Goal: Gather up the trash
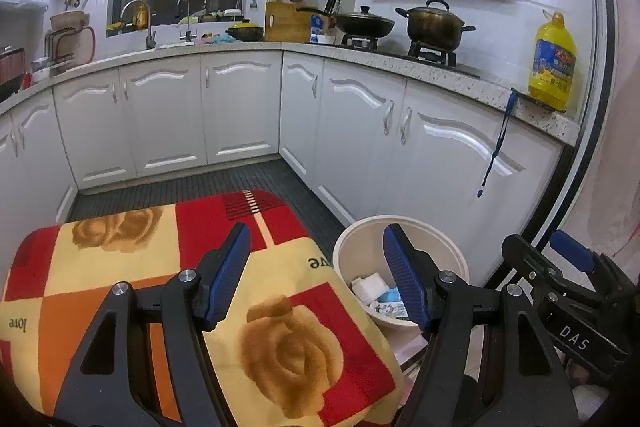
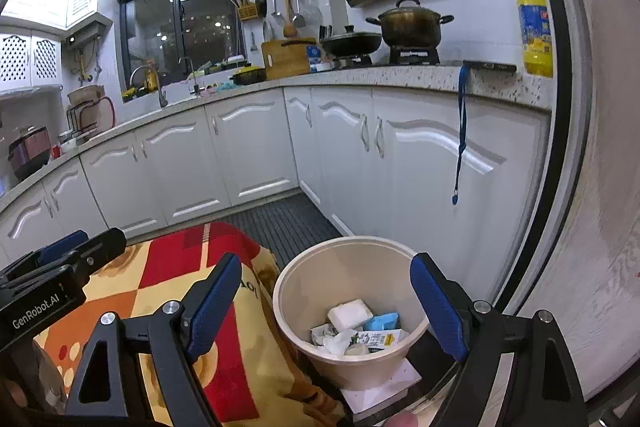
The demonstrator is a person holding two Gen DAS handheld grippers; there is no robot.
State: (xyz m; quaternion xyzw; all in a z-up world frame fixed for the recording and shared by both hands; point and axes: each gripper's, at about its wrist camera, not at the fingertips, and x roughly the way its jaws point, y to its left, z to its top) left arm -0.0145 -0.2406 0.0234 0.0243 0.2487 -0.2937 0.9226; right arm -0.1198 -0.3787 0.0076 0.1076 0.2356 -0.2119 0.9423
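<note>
A red, orange and cream rose-patterned blanket (image 1: 168, 291) lies just left of the round beige plastic bin (image 2: 352, 367) on the floor. Inside the bin – white crumpled paper, wrappers and a blue packet (image 2: 383, 321). Above the bin's rim, the right claw (image 2: 328, 311) stands wide, empty; beside the bin, the left claw (image 1: 316, 275) gapes – nothing held.

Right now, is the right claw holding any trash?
No, the right claw stands open with nothing between its pads, and the trash lies in the bin.
</note>
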